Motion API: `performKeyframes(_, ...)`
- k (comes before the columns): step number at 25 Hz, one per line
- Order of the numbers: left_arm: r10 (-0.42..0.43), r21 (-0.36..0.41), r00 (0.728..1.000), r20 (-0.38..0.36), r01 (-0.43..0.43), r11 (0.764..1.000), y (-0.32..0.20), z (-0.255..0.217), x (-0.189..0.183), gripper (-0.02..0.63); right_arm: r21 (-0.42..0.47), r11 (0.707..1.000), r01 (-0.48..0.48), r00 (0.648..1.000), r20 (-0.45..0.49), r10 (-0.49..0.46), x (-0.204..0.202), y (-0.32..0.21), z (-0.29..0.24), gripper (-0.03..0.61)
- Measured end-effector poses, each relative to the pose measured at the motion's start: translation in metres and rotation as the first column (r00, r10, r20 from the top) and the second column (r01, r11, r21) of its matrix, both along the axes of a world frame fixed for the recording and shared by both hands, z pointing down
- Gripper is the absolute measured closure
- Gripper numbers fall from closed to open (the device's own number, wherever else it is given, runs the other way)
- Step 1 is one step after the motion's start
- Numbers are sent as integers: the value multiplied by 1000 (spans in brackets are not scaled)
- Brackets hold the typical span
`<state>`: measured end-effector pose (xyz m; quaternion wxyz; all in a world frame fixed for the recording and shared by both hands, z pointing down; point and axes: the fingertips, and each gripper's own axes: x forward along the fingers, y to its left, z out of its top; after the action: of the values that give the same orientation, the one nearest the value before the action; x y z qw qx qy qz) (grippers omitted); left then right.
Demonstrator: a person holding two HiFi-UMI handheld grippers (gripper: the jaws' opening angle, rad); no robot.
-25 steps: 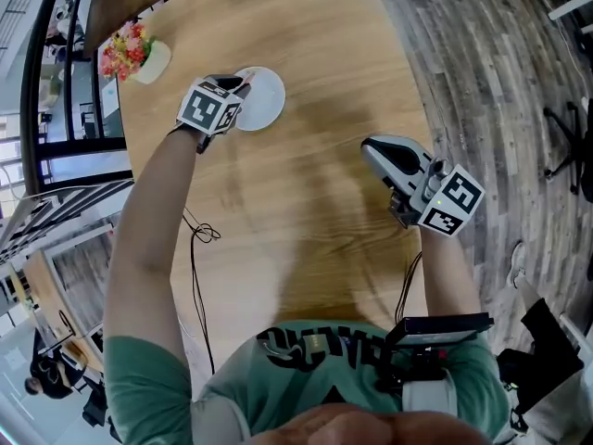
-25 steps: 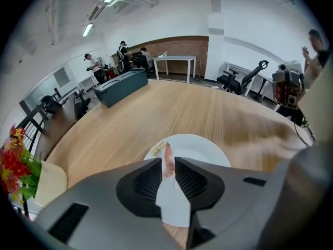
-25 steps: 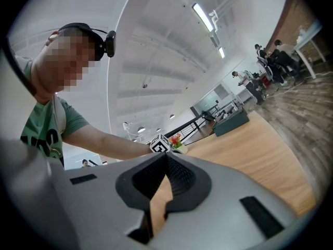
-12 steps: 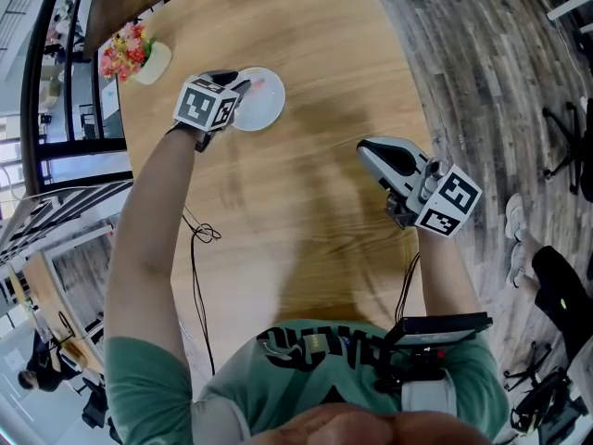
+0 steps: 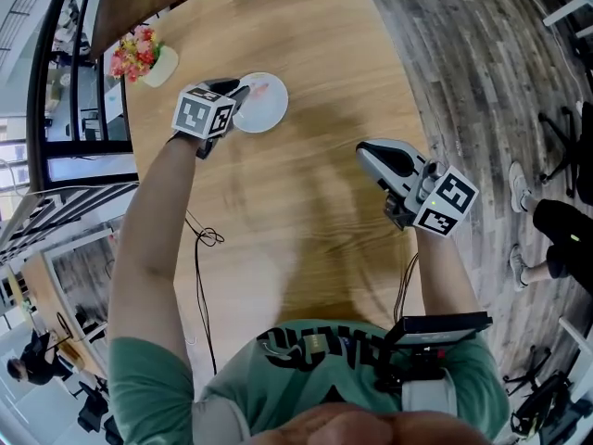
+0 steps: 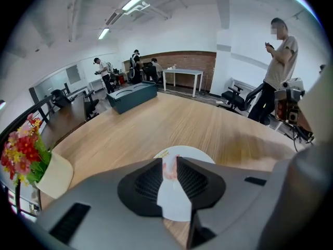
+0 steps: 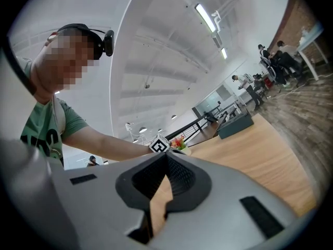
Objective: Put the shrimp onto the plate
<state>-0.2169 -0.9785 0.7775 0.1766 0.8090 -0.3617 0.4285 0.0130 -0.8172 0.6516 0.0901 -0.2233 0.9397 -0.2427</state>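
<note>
Shrimp [image 6: 169, 166] lay on the plate [image 6: 196, 152] at far left, loose between the wide but closing jaws of the left gripper [image 6: 169, 160], which might pinch it and drag it off; right gripper [image 7: 166, 156] closed, empty.

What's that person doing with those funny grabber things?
A person holds a grabber in each hand at a wooden table. The left gripper is at the white plate, and the pink shrimp lies on the plate, showing in the gap at the jaw tips. Those jaws are closing just now but don't squeeze it. The right gripper hovers off to the side, shut and empty.
</note>
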Motion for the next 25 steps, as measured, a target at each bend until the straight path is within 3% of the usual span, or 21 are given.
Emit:
performKeyframes(2,-21,24,999,-24,22,999,1,-7,-4,594,2,1000,-2,1000,-4,2,-1,-1,-4,572)
performKeyframes(3,-34,34,999,-39,35,999,2,-11,-7,609,4,1000,-3,1000,-6,3,-1,0,-7,572)
performKeyframes(10,-89,98,969,-230,114,989,35,-65,-20,609,9,1000,-3,1000,-30,3,-9,16,-34,572)
performKeyframes(14,-123,138,926,-358,183,973,63,-109,-40,611,17,1000,4,999,-45,-3,-19,29,-57,572)
performKeyframes(20,-151,171,857,-493,266,949,134,-163,-77,611,21,1000,13,998,-64,-11,-38,54,-87,572)
performKeyframes(25,-145,202,782,-607,328,923,206,-210,-115,611,36,999,19,997,-76,-16,-64,79,-125,572)
